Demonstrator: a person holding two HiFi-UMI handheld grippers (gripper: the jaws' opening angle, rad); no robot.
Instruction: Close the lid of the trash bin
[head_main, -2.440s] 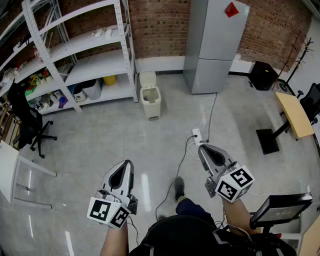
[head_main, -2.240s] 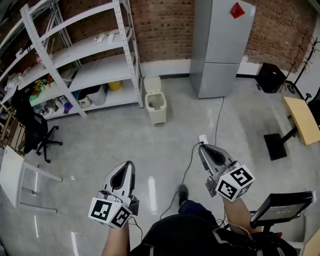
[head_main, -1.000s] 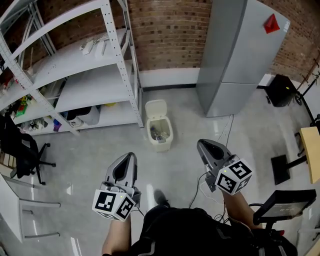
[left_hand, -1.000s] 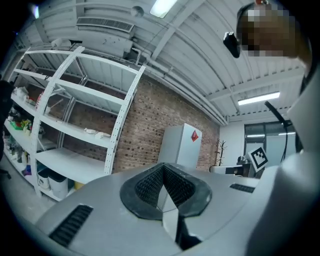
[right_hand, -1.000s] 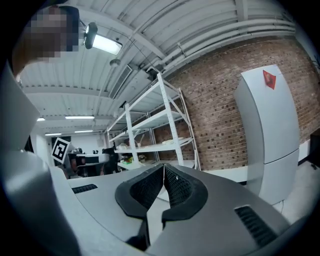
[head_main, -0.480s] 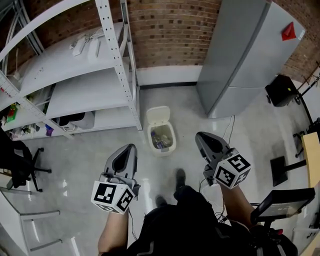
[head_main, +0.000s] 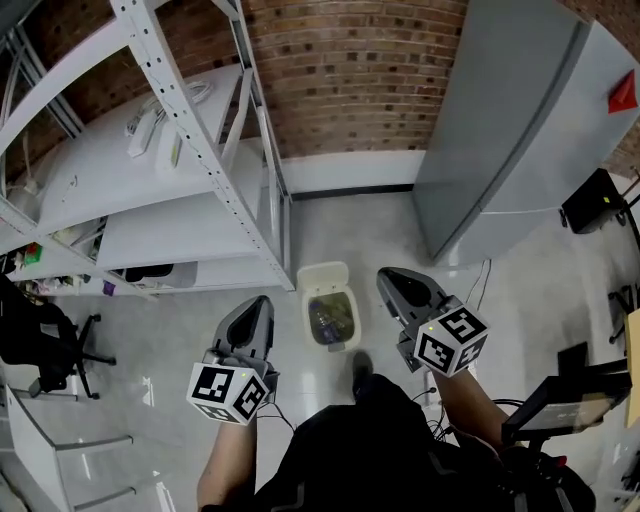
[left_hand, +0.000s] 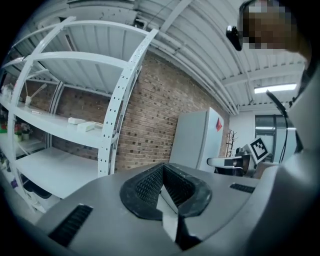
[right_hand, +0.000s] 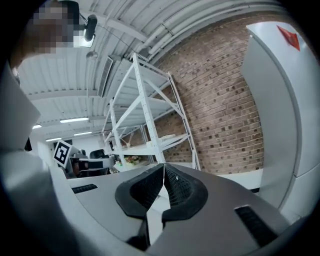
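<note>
Both pairs of jaws are closed on nothing; left gripper (head_main: 260, 303) and right gripper (head_main: 386, 277) flank the bin (head_main: 331, 322), its lid (head_main: 322, 278) open.

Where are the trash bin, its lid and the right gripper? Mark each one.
trash bin (head_main: 338, 346), head view, on its front rim.
lid (head_main: 323, 278), head view, middle of the raised flap.
right gripper (head_main: 392, 280), head view, at its jaw tips.

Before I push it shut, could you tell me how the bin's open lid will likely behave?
The lid looks like thin plastic, hinged at the back, so a light push should probably swing it down. The bin is small, so it may slide or tip.
</note>
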